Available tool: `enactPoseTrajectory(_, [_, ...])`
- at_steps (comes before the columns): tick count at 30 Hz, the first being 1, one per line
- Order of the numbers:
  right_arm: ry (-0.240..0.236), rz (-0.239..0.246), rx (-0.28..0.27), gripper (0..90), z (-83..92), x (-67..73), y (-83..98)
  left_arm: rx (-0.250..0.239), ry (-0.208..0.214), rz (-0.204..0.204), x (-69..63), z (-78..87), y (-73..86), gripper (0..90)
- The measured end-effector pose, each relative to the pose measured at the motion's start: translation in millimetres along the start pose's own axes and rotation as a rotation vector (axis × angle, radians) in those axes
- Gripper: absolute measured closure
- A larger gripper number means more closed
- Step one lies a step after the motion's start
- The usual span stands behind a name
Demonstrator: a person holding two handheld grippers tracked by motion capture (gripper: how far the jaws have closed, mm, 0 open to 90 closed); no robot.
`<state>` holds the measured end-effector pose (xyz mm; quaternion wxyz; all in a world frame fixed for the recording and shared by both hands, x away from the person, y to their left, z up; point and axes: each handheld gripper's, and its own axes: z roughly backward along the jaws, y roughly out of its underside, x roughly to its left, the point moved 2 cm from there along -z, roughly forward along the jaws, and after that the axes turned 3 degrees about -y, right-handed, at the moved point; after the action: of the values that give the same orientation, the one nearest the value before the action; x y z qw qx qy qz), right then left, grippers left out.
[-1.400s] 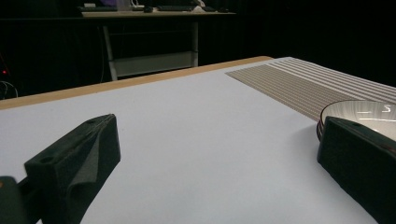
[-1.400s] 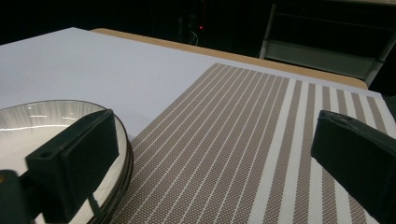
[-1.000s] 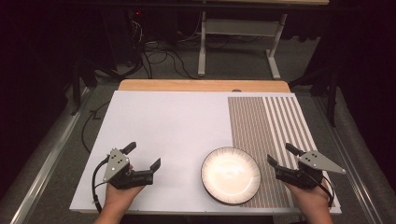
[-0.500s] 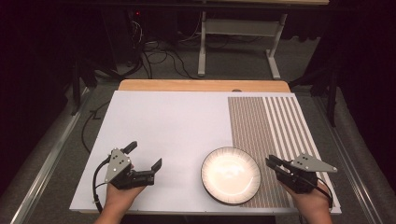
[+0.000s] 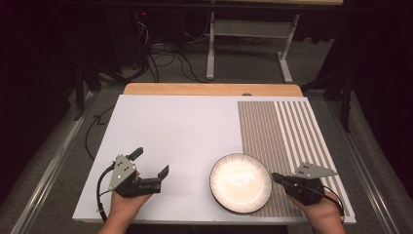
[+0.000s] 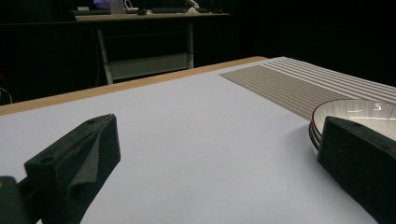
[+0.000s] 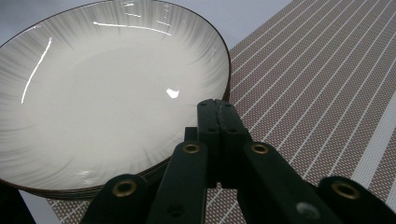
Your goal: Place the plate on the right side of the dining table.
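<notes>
A white plate with a dark rim [image 5: 240,183] sits at the table's near edge, half on the white tabletop and half on a brown striped mat [image 5: 282,131]. Its edge looks layered, like stacked rims, in the right gripper view, where the plate [image 7: 107,88] spreads wide. My right gripper [image 5: 275,177] is shut with nothing between its jaws, and its tips [image 7: 218,112] lie right at the plate's right rim. My left gripper [image 5: 150,162] rests open on the white surface left of the plate. Between its spread jaws [image 6: 219,158] is bare table, with the plate [image 6: 359,109] beyond the right jaw.
The white tabletop [image 5: 175,131] has a wooden strip along its far edge [image 5: 209,89]. Beyond it stand a metal desk frame [image 5: 248,44] and loose cables on the floor [image 5: 160,53]. A metal rail [image 5: 44,170] runs along the left side.
My right gripper went from open to shut and lowered its tips to the plate's right rim. The left gripper and the plate stayed where they were.
</notes>
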<state>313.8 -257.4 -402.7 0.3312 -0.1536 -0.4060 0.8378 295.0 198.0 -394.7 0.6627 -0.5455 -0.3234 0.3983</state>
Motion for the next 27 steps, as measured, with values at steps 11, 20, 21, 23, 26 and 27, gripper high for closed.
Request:
enactPoseTrajectory(11, [-0.012,0.007,0.01,90.0,-2.1,3.2,-0.3,-0.006,-0.002,0.013,0.9,1.7,-0.6,0.3])
enactPoseTrajectory(20, [-0.007,0.017,0.016,90.0,-2.3,3.9,-0.2,0.001,0.003,0.007,-0.1,0.5,0.4,0.3])
enactPoseTrajectory(21, [-0.008,0.017,0.016,90.0,-2.3,4.1,-0.1,0.001,0.004,0.007,-0.2,0.3,0.5,0.3])
enactPoseTrajectory(23, [-0.008,0.024,0.02,90.0,-2.3,4.5,-0.1,0.002,0.005,0.005,-0.5,0.0,0.5,0.3])
enactPoseTrajectory(26, [-0.005,0.024,0.02,90.0,-2.5,5.2,-0.2,0.0,0.005,0.006,-0.3,0.5,0.2,0.3])
enactPoseTrajectory(27, [-0.002,0.024,0.021,90.0,-2.5,5.4,-0.2,0.0,0.005,0.006,-0.3,0.5,0.2,0.3])
